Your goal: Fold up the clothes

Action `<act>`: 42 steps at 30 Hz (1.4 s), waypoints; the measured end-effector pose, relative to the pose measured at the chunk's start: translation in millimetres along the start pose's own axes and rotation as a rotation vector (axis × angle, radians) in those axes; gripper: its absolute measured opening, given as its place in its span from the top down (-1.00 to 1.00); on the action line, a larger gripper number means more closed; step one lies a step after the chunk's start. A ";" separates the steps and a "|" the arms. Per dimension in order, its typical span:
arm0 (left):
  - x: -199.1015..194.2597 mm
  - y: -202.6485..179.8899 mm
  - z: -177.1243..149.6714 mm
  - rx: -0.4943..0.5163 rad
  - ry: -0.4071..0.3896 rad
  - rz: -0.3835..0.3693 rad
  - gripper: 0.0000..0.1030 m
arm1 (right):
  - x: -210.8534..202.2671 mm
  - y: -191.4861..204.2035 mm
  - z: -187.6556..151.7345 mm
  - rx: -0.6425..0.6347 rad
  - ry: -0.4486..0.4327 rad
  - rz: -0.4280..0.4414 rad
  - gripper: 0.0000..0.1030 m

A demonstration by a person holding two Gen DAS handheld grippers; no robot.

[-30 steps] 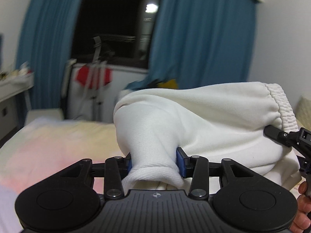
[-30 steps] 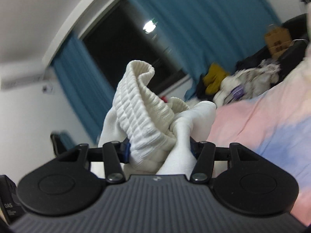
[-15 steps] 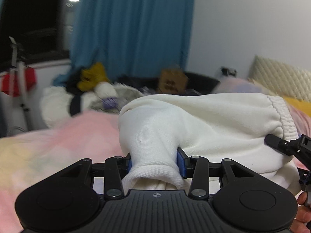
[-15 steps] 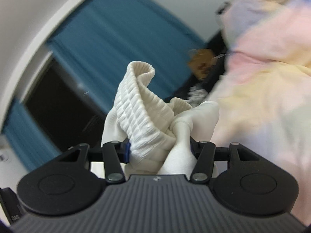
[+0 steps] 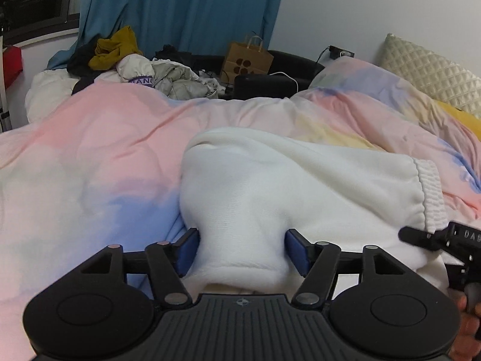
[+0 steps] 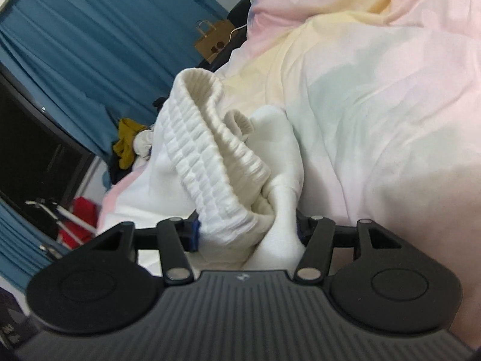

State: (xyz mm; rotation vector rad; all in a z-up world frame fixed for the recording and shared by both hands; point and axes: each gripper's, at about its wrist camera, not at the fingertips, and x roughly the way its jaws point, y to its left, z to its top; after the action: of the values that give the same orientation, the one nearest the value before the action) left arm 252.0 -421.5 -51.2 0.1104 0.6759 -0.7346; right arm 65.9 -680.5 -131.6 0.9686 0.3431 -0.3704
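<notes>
Spanning between both tools, white garment (image 5: 300,186) runs left-right above the bed (image 5: 90,156): left tool (image 5: 242,251) pinching plain fabric, right tool (image 6: 248,231) pinching ribbed waistband (image 6: 210,156).

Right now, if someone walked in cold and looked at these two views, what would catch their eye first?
The white garment, bunched up and gripped by both the left gripper and the right gripper, fills the middle of both views, its ribbed waistband standing up in the right one. Beneath it spreads the pastel tie-dye duvet. Behind, a clothes pile and brown paper bag sit before blue curtains.
</notes>
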 end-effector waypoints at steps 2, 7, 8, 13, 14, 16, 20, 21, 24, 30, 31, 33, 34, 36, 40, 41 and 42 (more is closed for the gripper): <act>-27.1 -4.4 -0.3 -0.008 0.000 0.012 -0.43 | -8.4 6.1 7.2 -0.013 0.018 -0.008 -0.24; -108.6 -20.3 6.7 -0.013 -0.030 -0.005 -0.63 | -59.6 35.7 8.8 -0.128 -0.001 -0.089 -0.63; -123.4 -23.3 8.5 -0.014 -0.046 -0.003 -0.73 | -73.0 42.2 9.0 -0.148 -0.016 -0.091 -0.65; -196.3 -32.6 13.2 0.018 -0.124 -0.013 -1.00 | -139.0 87.7 -1.4 -0.299 -0.080 -0.083 -0.66; -210.3 -33.9 13.3 0.026 -0.132 -0.011 -1.00 | -151.5 98.6 -5.9 -0.336 -0.093 -0.081 -0.67; -239.4 -36.7 9.7 0.020 -0.149 -0.004 -1.00 | -174.6 119.3 -15.9 -0.398 -0.113 -0.071 -0.68; -300.3 -36.8 -0.7 0.009 -0.193 0.025 -1.00 | -216.5 148.7 -34.0 -0.469 -0.160 -0.053 -1.00; -316.3 -36.5 -4.6 0.008 -0.203 0.031 -1.00 | -225.3 154.1 -38.0 -0.479 -0.175 -0.045 -1.00; -357.0 -34.7 -16.7 0.000 -0.230 0.056 -1.00 | -245.5 169.0 -52.7 -0.504 -0.182 -0.022 -1.00; -416.8 -35.7 -45.0 0.011 -0.265 0.123 -1.00 | -266.7 185.4 -88.1 -0.556 -0.171 -0.020 -1.00; -423.9 -36.1 -49.7 0.013 -0.268 0.133 -1.00 | -268.3 186.7 -94.1 -0.562 -0.171 -0.023 -1.00; -435.2 -35.4 -59.1 0.012 -0.272 0.148 -1.00 | -270.6 187.8 -105.8 -0.580 -0.177 -0.032 -1.00; -440.9 -35.1 -64.1 0.012 -0.274 0.156 -1.00 | -271.5 187.9 -111.8 -0.589 -0.181 -0.037 -1.00; -447.4 -32.4 -72.9 0.018 -0.276 0.170 -1.00 | -270.7 186.4 -122.4 -0.592 -0.181 -0.051 -1.00; -453.6 -24.5 -84.4 -0.005 -0.285 0.186 -1.00 | -265.6 184.1 -132.5 -0.594 -0.183 -0.088 -1.00; -453.9 -22.4 -86.3 -0.012 -0.286 0.189 -1.00 | -265.7 185.1 -133.9 -0.599 -0.187 -0.090 -1.00; -453.9 -21.2 -87.4 -0.011 -0.287 0.197 -1.00 | -265.6 186.1 -135.3 -0.604 -0.190 -0.093 -1.00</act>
State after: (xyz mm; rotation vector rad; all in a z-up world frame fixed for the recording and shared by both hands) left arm -54.3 -144.7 157.8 0.0588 0.3884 -0.5434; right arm -100.8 -430.6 50.6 0.3238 0.3016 -0.4072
